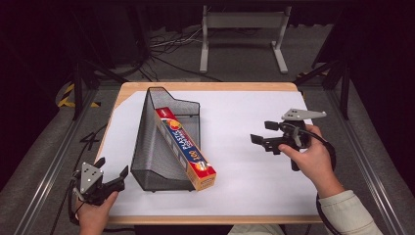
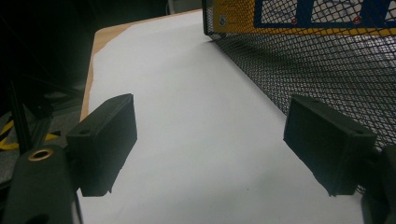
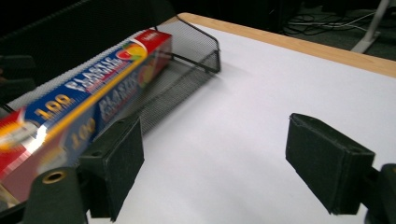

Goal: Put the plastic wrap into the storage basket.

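Long orange-and-blue plastic-wrap box lies in black wire-mesh tray. Both tongs spread, empty: left gripper at tray's 8 o'clock, right gripper at 3 o'clock. Judged approach step (nothing gripped); next calls for closing on the box.

On the tabletop, the plastic-wrap box lies in the mesh tray left of centre, with the left hand-held gripper at its 8 o'clock and the right hand-held gripper at its 3 o'clock.

Overhead light brightens the white desk; surroundings stay dark. Both gripper views are soft, near edges blurred.
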Tool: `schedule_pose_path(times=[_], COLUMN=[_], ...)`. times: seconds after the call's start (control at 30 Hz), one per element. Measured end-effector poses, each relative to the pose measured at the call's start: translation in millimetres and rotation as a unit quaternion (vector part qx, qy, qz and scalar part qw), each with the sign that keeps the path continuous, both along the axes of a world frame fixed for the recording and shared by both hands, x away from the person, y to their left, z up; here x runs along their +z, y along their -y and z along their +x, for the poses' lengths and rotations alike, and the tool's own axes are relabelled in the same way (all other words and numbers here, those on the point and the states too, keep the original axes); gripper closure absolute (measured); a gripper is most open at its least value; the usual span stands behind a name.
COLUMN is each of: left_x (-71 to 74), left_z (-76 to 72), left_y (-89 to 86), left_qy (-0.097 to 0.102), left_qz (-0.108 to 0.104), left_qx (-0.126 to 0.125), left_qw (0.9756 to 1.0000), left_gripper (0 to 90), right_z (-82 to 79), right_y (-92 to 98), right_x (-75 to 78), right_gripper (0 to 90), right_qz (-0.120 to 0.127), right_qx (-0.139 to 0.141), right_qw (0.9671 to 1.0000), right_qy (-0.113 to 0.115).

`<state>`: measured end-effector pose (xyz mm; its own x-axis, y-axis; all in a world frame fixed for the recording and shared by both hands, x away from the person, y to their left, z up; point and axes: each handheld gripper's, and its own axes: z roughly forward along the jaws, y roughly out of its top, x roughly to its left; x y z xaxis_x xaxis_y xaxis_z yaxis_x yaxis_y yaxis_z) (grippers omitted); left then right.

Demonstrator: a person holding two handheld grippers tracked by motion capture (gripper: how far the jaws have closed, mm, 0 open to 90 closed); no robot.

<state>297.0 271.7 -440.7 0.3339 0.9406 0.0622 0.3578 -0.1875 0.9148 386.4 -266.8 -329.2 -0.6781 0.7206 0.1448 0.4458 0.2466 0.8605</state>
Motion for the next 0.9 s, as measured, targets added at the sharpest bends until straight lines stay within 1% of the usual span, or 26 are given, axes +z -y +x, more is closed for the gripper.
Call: schedule_pose_path(times=[0.03,0.07,0.1,0.13,0.17,0.23,0.33,0.37,0.4,0.5,0.53,0.6,0.63,0.67,0.77,0.83,0.9], left_x=[-0.3,-0.3,-1.0,-1.9,-1.9,-2.9,-3.1,-3.1,-3.1,-3.1,-3.2,-3.0,-3.1,-2.9,-2.7,-2.8,-2.6], left_z=[0.4,0.4,0.8,1.4,1.4,2.3,2.5,2.5,2.5,2.2,2.3,2.4,2.5,2.4,2.4,2.1,1.1], left_y=[-0.4,-0.4,-0.5,-1.0,-1.0,-1.5,-1.3,-1.3,-1.2,-0.9,-0.9,-0.9,-0.9,-1.0,-1.3,-1.3,-1.5], left_qy=[-0.001,-0.001,-0.003,-0.004,-0.004,-0.006,-0.007,-0.007,-0.007,-0.009,-0.008,-0.008,-0.007,-0.007,-0.007,-0.005,-0.004], left_qz=[0.0,0.0,0.0,0.0,0.0,0.001,0.001,0.001,0.002,0.005,0.005,0.005,0.004,0.005,0.004,0.003,0.002], left_qx=[-0.003,-0.003,-0.001,-0.001,-0.001,0.001,0.002,0.002,0.001,0.003,0.003,0.003,0.003,0.003,0.003,0.002,0.001], left_qw=[1.0,1.0,1.0,1.0,1.0,1.0,1.0,1.0,1.0,0.9999,0.9999,1.0,1.0,1.0,1.0,1.0,1.0], left_gripper=[17.7,17.6,17.5,17.6,17.6,17.6,17.6,17.6,17.6,17.7,17.8,17.9,17.9,17.9,17.9,17.9,17.9], right_z=[-0.2,-0.2,-1.1,-1.8,-2.6,-4.7,-7.9,-7.9,-8.9,-13.6,-14.5,-14.7,-14.6,-14.3,-14.4,-14.9,-15.3], right_y=[6.7,6.7,19.9,24.9,28.1,35.8,45.2,45.2,48.1,55.3,56.5,57.1,56.9,57.1,58.2,59.7,61.2], right_x=[-5.5,-5.5,-19.1,-25.3,-29.6,-39.9,-52.6,-52.6,-56.4,-70.5,-74.9,-81.5,-84.0,-86.2,-91.4,-94.4,-96.2], right_gripper=[19.9,19.9,19.8,19.9,19.9,19.9,19.9,19.9,19.9,19.9,19.9,19.9,19.9,19.9,19.9,19.9,19.9], right_qz=[0.003,0.003,0.005,0.004,0.005,-0.002,-0.006,-0.006,-0.006,0.005,0.004,-0.001,-0.002,-0.004,0.003,0.001,0.007], right_qx=[0.001,0.001,-0.002,-0.004,-0.007,-0.011,-0.024,-0.024,-0.027,-0.024,-0.024,-0.021,-0.02,-0.02,-0.027,-0.031,-0.035], right_qw=[1.0,1.0,1.0,0.9999,0.9999,0.9999,0.9996,0.9996,0.9995,0.9995,0.9994,0.9994,0.9995,0.9995,0.9992,0.9989,0.9988], right_qy=[0.004,0.004,0.006,0.009,0.009,0.011,0.015,0.015,0.017,0.022,0.026,0.027,0.023,0.026,0.029,0.034,0.034])
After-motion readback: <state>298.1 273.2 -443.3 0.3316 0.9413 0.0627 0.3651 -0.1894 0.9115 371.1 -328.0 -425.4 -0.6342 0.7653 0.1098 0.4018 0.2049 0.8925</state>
